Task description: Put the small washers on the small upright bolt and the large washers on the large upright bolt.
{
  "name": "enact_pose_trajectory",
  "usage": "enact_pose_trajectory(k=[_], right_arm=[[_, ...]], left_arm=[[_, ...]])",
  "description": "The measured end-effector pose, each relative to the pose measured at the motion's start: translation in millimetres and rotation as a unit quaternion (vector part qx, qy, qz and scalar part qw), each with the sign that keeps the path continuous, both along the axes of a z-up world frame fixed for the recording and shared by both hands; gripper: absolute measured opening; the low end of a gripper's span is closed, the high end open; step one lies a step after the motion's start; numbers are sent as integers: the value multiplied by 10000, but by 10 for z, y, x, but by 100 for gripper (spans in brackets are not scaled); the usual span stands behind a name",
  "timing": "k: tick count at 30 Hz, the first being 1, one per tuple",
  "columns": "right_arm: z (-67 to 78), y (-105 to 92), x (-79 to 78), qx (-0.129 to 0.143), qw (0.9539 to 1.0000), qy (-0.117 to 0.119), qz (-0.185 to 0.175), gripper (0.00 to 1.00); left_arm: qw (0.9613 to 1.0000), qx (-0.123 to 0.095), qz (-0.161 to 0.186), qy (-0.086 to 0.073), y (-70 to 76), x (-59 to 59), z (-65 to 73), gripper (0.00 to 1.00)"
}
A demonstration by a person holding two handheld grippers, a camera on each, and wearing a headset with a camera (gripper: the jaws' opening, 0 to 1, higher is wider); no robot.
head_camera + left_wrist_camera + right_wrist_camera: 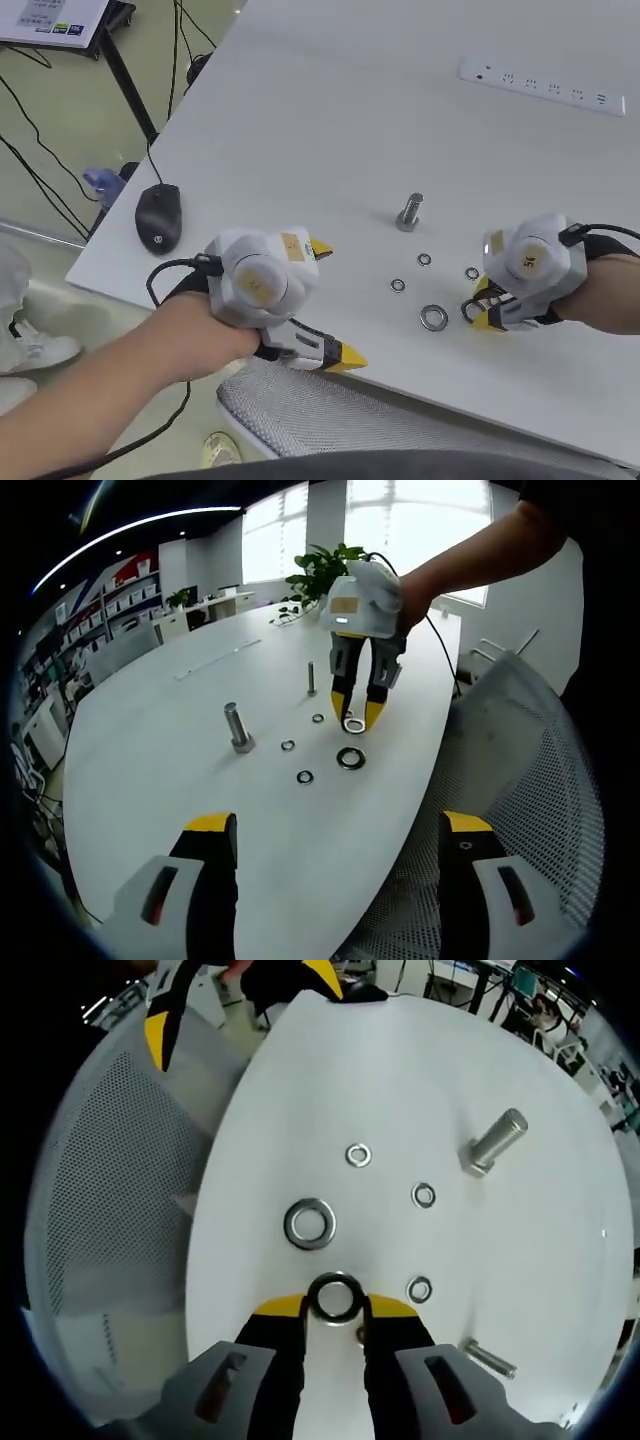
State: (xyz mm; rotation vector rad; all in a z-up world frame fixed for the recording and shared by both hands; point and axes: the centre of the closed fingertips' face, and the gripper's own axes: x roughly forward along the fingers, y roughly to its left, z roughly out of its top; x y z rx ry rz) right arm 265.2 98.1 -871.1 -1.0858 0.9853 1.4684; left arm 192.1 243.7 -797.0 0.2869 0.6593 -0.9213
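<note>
Your right gripper [334, 1306] is clamped on a large washer [334, 1297]. Its own view shows the ring pinched by its edges between the yellow tips, with the hole facing the camera. In the head view the white body of that gripper [487, 303] covers most of its jaws, so the grasp is hard to read there. The left gripper view looks across the white table [150, 770] and meets the same gripper from the front, the washer [353, 724] low at its tips. Whether the ring touches the surface, you cannot tell.

Your left gripper [338, 825] carries nothing. Its jaws stand wide apart over the near table edge, which the head view confirms from above [335, 302].

A second large washer [310, 1223] lies flat just ahead of the held one. Three small washers [358, 1154] lie loose around it, apart from one another. Beyond them stands the large upright bolt [409, 212], its shank bare.

The small upright bolt [311, 678] rises just behind your right gripper in the left gripper view. The right gripper view catches it at its lower right [490, 1358], close beside the jaws.

The head view also takes in a black mouse [160, 217] near the table's left edge, a white power strip [540, 85] at the far side, and the mesh chair [330, 410] below the near edge.
</note>
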Motion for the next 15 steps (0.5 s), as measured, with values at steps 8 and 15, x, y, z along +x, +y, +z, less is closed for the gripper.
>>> enact_pose_trajectory(k=[8,15], right_arm=[[271,49,44,-94,9999,41,-104,21],[558,176,122,-52,9996,5,-289,21]], left_arm=[[9999,25,111,-99,64,40,10,85],[9999,44,127,-83,119,45,15,84]])
